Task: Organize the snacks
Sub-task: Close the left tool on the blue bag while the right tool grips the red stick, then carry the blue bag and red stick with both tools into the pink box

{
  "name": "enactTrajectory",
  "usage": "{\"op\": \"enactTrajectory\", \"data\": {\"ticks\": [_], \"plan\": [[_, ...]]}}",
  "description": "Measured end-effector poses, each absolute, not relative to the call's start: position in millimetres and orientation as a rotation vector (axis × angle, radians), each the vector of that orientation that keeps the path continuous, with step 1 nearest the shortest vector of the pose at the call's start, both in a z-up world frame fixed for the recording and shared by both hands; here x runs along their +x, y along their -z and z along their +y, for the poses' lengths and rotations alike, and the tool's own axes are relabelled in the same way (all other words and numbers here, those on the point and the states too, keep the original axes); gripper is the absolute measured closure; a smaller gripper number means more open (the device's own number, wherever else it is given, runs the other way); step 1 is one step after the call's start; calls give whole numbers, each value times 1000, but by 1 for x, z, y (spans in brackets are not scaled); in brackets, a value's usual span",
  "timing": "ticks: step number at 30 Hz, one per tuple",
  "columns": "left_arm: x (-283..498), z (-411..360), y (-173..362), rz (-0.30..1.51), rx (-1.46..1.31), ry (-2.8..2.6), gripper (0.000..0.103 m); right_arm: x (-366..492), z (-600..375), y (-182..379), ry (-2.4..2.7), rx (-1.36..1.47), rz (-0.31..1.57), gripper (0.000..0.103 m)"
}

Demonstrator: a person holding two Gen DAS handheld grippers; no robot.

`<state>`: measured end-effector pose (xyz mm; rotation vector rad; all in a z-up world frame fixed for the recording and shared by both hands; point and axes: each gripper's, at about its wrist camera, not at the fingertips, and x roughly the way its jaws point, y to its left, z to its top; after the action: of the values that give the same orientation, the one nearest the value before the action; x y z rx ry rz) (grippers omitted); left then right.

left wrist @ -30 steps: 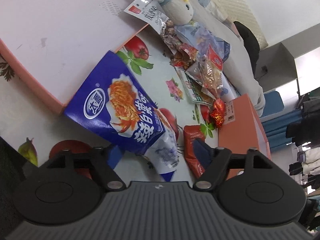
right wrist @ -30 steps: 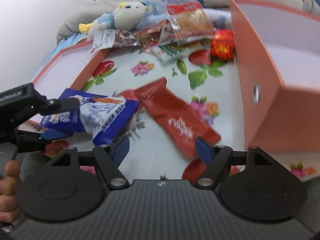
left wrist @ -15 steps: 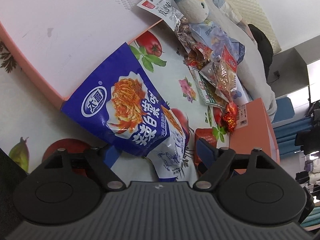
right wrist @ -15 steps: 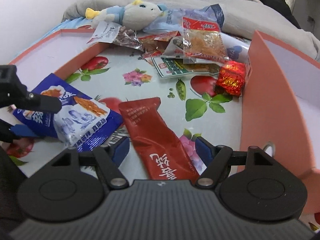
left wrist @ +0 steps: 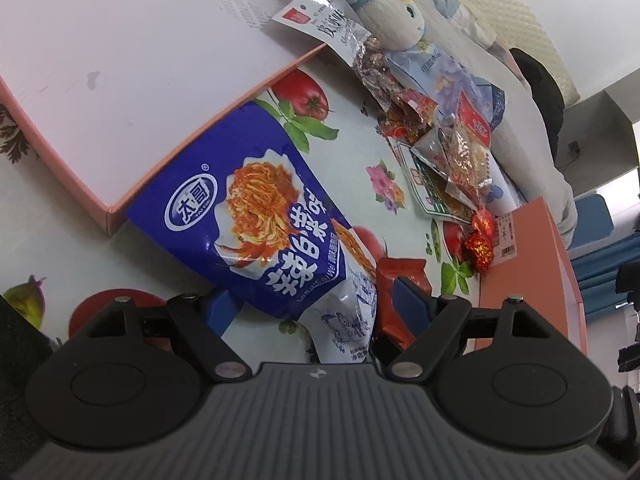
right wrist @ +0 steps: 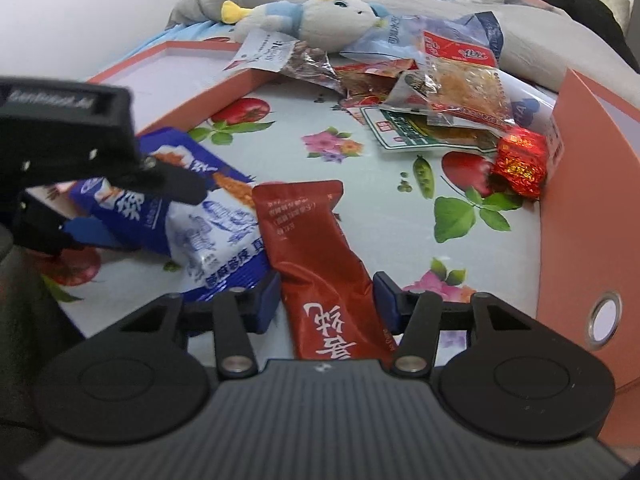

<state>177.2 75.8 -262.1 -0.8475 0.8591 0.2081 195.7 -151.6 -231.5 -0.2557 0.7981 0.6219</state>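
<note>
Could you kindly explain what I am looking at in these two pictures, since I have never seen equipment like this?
A person holds handheld tongs in each hand; a camera on each looks forward along its two blue-tipped fingers. In the left view, the left tongs are open around a blue noodle snack bag. In the right view, the right tongs are open either side of a dark red snack sachet. Both snacks lie on a fruit-patterned tablecloth, between a shallow pink tray and an orange box. Further back: a snack pile and a white plush toy.

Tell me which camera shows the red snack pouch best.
The right wrist view: the red snack pouch lies nearly whole between the open right gripper fingers. The left wrist view shows only one end, behind the blue bag.
</note>
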Motion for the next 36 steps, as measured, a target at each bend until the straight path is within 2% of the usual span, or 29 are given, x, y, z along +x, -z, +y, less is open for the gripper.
{"op": "enactTrajectory", "data": {"ticks": [8,14,15,17,19,22,27,36], "plan": [[181,69,262,849,-769,-267,21,186,-154,234,-656,-211,824,53],[185,58,259,852,-637,-308,41,184,-159,233,-636,-173,825,55],[185,58,259,854,-636,-297,49,184,-160,233,-630,-167,825,55],[185,57,257,858,-636,-283,52,184,-161,230,-612,-165,824,56],[185,56,254,859,-637,-269,61,184,-164,227,-598,-153,823,58],[185,51,248,855,-628,-246,68,184,-171,220,-575,-134,815,59],[180,40,233,830,-590,-223,72,182,-186,211,-539,-98,803,61],[176,27,198,800,-522,-183,73,184,-211,186,-497,-19,780,62]]}}
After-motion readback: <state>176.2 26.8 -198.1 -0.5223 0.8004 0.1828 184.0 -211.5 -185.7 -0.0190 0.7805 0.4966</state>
